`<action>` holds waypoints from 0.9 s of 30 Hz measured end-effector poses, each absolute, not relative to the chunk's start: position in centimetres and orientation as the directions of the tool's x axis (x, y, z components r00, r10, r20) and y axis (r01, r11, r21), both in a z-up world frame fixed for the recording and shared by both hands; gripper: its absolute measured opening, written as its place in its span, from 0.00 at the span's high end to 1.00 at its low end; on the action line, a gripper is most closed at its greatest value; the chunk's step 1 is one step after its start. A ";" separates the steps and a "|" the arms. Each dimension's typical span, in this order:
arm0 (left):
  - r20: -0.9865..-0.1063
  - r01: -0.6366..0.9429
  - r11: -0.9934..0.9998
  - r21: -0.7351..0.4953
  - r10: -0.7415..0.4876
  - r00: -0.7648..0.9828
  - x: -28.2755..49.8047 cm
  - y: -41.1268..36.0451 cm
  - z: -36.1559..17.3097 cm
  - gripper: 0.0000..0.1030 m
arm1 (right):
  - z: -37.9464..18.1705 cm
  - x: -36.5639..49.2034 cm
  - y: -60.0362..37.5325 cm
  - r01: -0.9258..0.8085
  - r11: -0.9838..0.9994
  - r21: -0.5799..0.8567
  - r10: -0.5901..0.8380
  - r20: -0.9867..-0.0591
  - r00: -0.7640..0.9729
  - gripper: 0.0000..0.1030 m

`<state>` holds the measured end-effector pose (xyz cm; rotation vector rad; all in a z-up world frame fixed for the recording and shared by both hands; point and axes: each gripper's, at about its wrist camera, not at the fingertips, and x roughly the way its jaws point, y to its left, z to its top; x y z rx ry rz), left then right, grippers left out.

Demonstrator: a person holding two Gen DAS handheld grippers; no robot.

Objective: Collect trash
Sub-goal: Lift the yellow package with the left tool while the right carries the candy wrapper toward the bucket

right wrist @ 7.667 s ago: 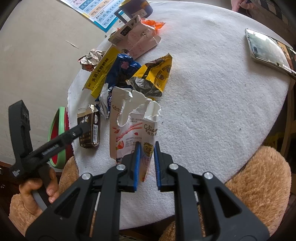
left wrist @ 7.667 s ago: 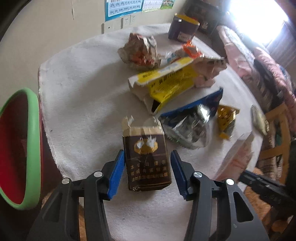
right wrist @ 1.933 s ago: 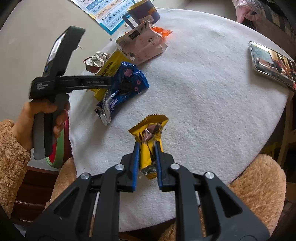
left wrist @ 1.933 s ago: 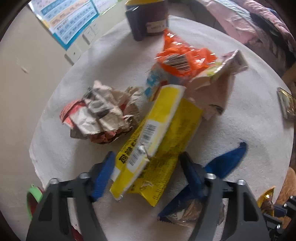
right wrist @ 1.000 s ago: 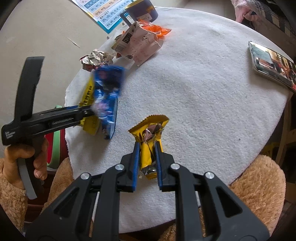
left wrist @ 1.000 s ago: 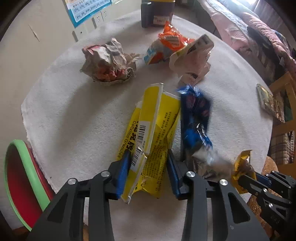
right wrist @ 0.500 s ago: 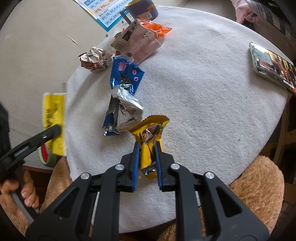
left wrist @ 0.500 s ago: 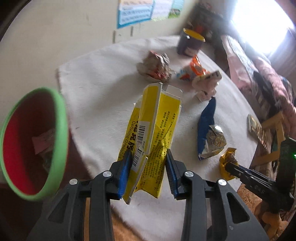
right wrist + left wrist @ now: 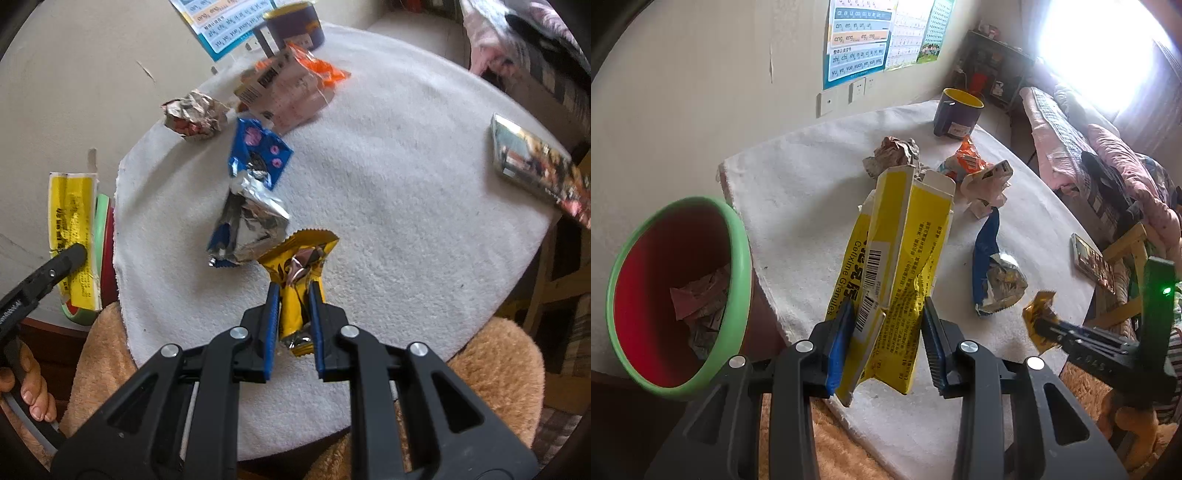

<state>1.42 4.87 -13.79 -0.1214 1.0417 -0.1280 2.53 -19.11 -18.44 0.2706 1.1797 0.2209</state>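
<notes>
The flattened yellow medicine box (image 9: 901, 258) stands upright, pinched at its lower end between the blue pads of the left claw (image 9: 886, 339), which is closed tight on it; from the right wrist view the same box (image 9: 74, 236) hangs off the left side of the desk, in front of the bin. That bin (image 9: 735, 295), red inside with a green rim, sits low beside the desk's left edge and already holds some crumpled paper (image 9: 701, 299). The right claw (image 9: 291, 317) is likewise shut on a small yellow snack wrapper (image 9: 299, 254), gripping its lower half while the torn open top fans out over the white cloth; in the left wrist view this wrapper (image 9: 1039, 314) shows at the tip of the other tool near the desk's right edge. Just beside it, to the left, lies a blue foil packet (image 9: 251, 195) with its silver lining turned out. Farther back on the desk (image 9: 406, 184) are a crumpled paper ball (image 9: 194, 116) near the wall side, a torn pinkish carton (image 9: 291, 92), and an orange wrapper (image 9: 325, 70) touching the carton. A dark cup with a yellow rim (image 9: 956, 114) stands at the far edge. A phone (image 9: 539, 170) rests near the right edge, well apart from the trash. A poster (image 9: 864, 40) hangs on the wall behind.
</notes>
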 end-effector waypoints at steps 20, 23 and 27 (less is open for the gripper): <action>-0.832 0.003 0.978 -0.211 -0.181 0.525 0.3 7.5 -13.9 0.67 | -12.5 1.8 -14.7 -0.149 0.955 0.256 0.296 -0.840 0.454 0.84; -0.832 -0.005 0.976 -0.216 -0.182 0.524 0.2 7.7 -14.0 0.67 | -12.4 1.6 -14.3 -0.157 0.955 0.252 0.296 -0.842 0.452 0.84; -0.831 -0.014 0.975 -0.223 -0.183 0.525 0.1 8.1 -14.2 0.67 | -12.3 1.5 -14.0 -0.162 0.955 0.247 0.295 -0.842 0.451 0.84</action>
